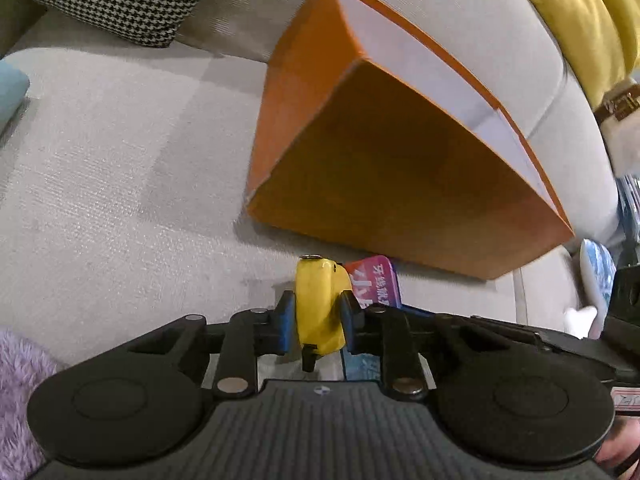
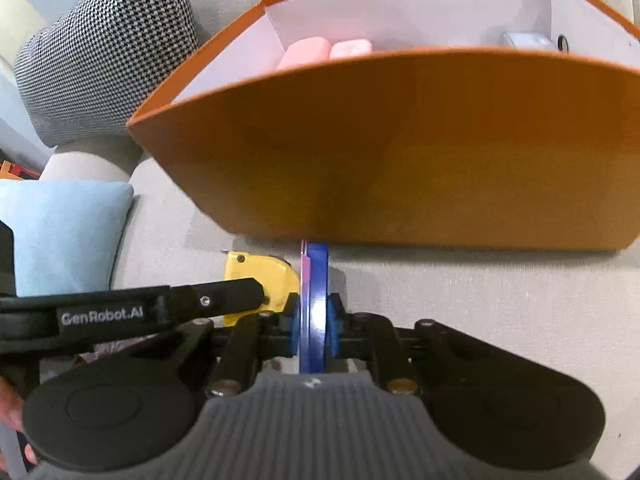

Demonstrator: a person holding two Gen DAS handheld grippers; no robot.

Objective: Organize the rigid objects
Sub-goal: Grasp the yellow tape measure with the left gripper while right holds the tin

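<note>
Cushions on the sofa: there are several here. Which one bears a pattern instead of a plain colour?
The houndstooth cushion, black and white checked, leaning at the sofa's back corner. The light blue cushion and the yellow cushion are plain.

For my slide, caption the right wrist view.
Right hand-held gripper clamps a flat blue case before the orange box.

The right gripper clamps a thin blue-and-pink flat packet edge-on, just before an open orange cardboard box on the grey fabric sofa; a yellow plastic tape measure sits left, held by the left gripper.
</note>
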